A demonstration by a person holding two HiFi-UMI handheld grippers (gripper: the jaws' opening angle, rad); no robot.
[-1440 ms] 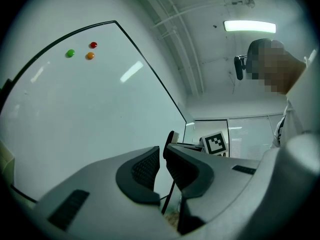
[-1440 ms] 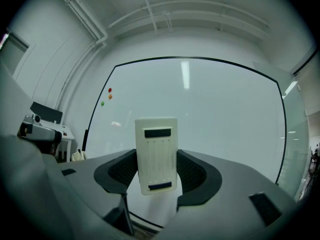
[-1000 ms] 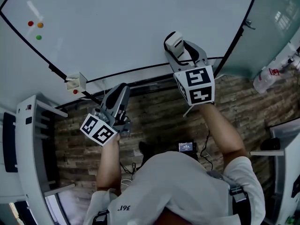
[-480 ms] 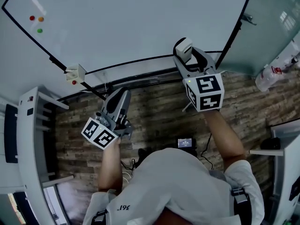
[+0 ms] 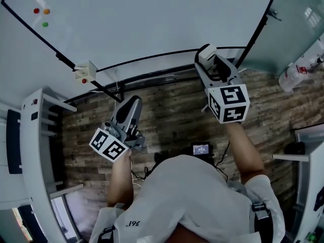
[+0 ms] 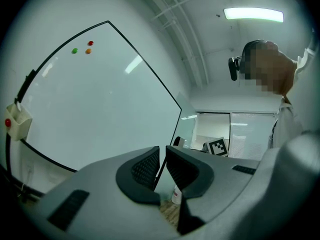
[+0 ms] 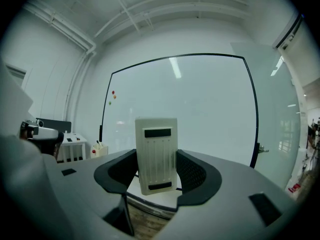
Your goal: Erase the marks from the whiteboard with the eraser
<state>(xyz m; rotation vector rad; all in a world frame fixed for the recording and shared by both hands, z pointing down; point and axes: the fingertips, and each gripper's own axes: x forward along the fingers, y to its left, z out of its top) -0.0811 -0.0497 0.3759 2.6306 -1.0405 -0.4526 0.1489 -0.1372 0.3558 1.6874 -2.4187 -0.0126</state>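
Right tongs (image 7: 157, 170) clamp eraser (image 7: 156, 146) upright, prob. just off whiteboard (image 7: 215, 109).

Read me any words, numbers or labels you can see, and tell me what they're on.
Shirt: small print, perhaps digits, too blurred to quote.
Bottle: red label, too small to read.
Floor screen: too small to read.
Whiteboard: no writing, only three coloured dots.
Nothing else carries readable text.
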